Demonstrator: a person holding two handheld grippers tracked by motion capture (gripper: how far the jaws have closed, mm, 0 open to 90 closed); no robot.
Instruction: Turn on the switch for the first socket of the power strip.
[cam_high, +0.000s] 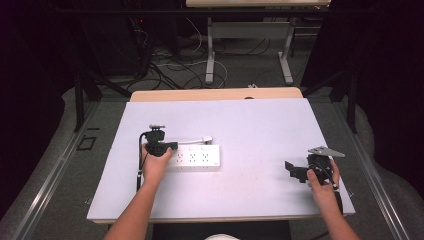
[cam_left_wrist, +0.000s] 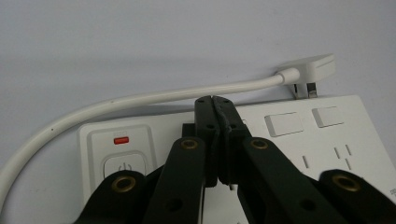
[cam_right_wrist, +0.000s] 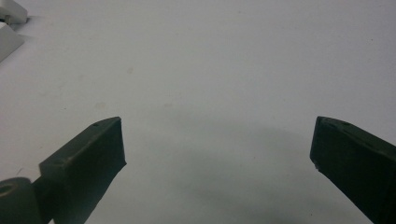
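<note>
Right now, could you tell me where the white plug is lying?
In the high view the plug lies on the table, just behind the power strip, right of the left gripper.

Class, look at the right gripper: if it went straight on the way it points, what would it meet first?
Probably nothing soon: the right gripper, jaws open, faces bare white table. The power strip lies further along, seemingly off to one side.

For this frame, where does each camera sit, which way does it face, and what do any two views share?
High view: above the person's side, facing forward and down on the white table; both forearms, left gripper, right gripper.
Left gripper view: along its shut jaws, over the power strip and plug.
Right gripper view: along its open jaws, over bare table.
Shared: the high and left gripper views both show the power strip.
</note>
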